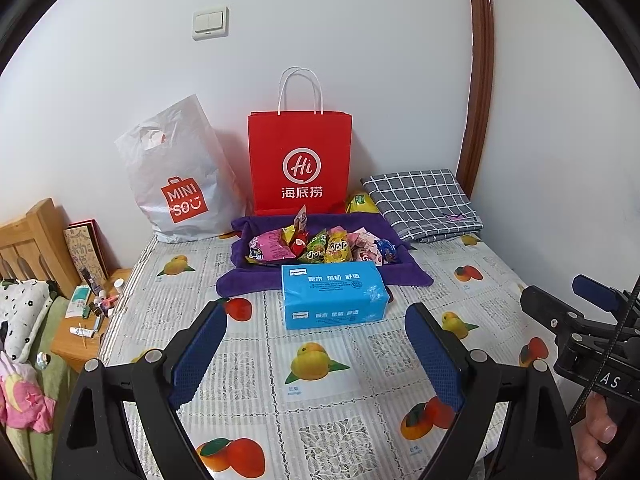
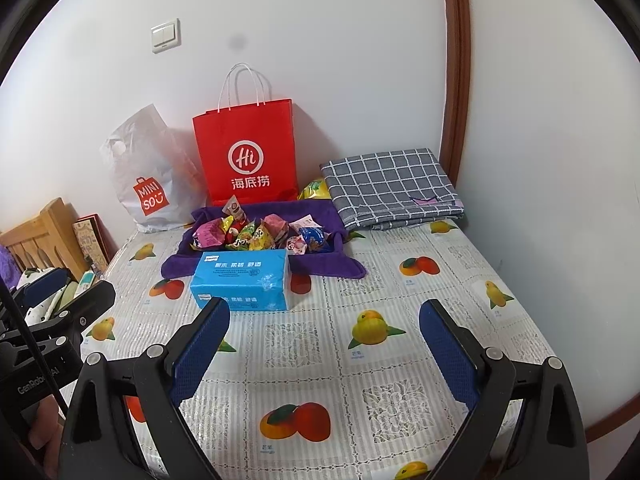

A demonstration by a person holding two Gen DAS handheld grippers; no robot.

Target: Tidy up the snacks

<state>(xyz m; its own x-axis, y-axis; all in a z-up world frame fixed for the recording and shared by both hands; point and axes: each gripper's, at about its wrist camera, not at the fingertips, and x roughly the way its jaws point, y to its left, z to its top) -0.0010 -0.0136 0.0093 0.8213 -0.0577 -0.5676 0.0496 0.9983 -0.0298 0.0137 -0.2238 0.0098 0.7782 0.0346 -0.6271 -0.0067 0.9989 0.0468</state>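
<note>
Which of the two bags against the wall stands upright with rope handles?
The red paper bag, behind the purple cloth. The white plastic bag to its left slumps and has only a cut-out handle.

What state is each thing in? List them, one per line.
Red paper bag with white handles: upright, against wall.
White plastic Miniso bag: leaning, slumped.
Blue tissue pack: lying flat, sealed.
Purple towel: spread, holding snack packets.
Grey checked cloth: folded.
Left gripper: open, empty.
Right gripper: open, empty.

yellow packet [image 1: 361, 203] half hidden behind purple towel [image 1: 256, 280], nightstand clutter [image 1: 94, 308] too small to identify
</note>
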